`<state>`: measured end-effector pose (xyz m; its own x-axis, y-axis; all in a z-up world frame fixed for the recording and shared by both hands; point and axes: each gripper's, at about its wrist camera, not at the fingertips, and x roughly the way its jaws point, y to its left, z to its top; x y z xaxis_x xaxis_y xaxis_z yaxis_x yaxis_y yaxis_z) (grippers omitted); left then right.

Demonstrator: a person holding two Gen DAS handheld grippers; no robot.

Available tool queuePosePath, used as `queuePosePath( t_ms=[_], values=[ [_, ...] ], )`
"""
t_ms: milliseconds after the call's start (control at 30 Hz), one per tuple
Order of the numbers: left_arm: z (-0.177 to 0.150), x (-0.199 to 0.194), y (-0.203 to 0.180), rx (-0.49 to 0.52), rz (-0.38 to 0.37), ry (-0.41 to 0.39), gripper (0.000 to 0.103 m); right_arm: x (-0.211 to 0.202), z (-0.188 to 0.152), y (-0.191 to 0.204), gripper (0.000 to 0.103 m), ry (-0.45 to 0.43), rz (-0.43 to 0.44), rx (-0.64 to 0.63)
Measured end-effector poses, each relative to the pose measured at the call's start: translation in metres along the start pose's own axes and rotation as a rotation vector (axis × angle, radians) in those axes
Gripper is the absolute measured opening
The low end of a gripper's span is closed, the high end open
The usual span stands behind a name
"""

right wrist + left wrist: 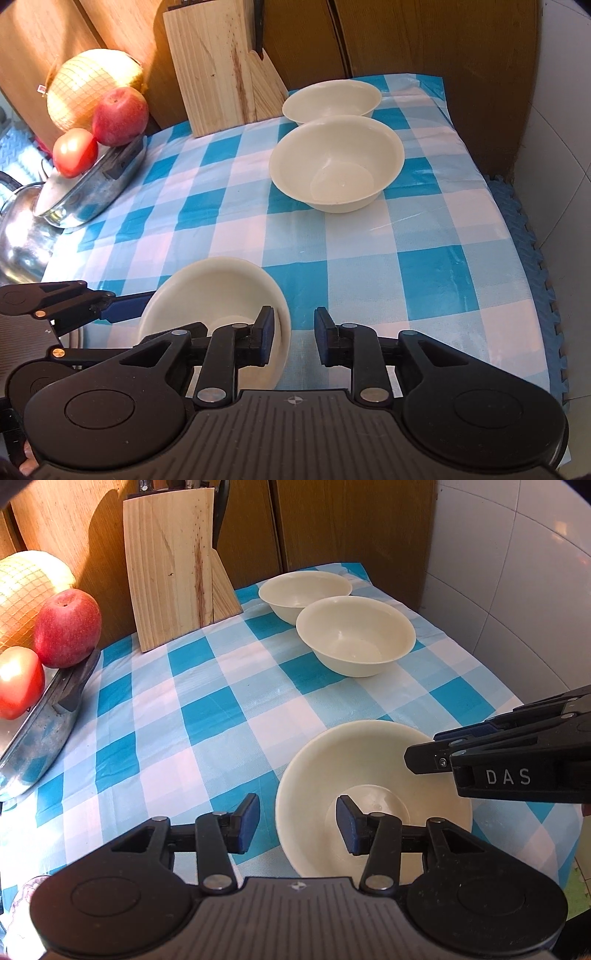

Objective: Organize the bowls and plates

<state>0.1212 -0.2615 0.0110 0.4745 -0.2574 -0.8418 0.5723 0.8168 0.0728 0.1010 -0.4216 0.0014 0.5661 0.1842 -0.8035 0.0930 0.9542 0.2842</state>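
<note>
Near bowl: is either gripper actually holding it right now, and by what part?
Neither. The left gripper and right gripper are both open, each straddling the rim of the near bowl on opposite sides, not clamped.

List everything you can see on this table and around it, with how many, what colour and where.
bowls: three, cream; nearest at the front between the grippers, middle and far at the back right
tablecloth: one, blue and white check, covering the table
knife block: one, pale wood, back centre
apple: one, red, on the left
tomato: one, red, front of the apple
melon: one, yellow, netted, behind the apple
metal pan: one, silver, left edge, under the fruit
left hand-held gripper: black, open, straddling the nearest bowl's left rim
right hand-held gripper: black, open, straddling its right rim
</note>
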Motion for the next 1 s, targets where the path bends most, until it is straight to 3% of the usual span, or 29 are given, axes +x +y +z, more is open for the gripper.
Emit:
queuePosePath(
  t_ms=[500, 767, 867, 1000],
  values=[
    [0.018, -0.015, 0.015, -0.001, 0.064, -0.093, 0.054, -0.005, 0.004, -0.005, 0.038, -0.048, -0.021, 0.026],
    [0.073, -0.004, 0.025, -0.048, 0.061, -0.107, 0.059, -0.009, 0.03, -0.023, 0.045, -0.158, -0.103, 0.062],
    [0.099, 0.017, 0.02, -0.085, 0.022, -0.069, 0.061, -0.007, 0.05, -0.038, 0.049, -0.21, -0.138, 0.098],
    [0.117, 0.048, 0.008, -0.101, 0.029, -0.032, 0.061, 0.005, 0.071, -0.057, 0.052, -0.222, -0.15, 0.149]
  ],
)
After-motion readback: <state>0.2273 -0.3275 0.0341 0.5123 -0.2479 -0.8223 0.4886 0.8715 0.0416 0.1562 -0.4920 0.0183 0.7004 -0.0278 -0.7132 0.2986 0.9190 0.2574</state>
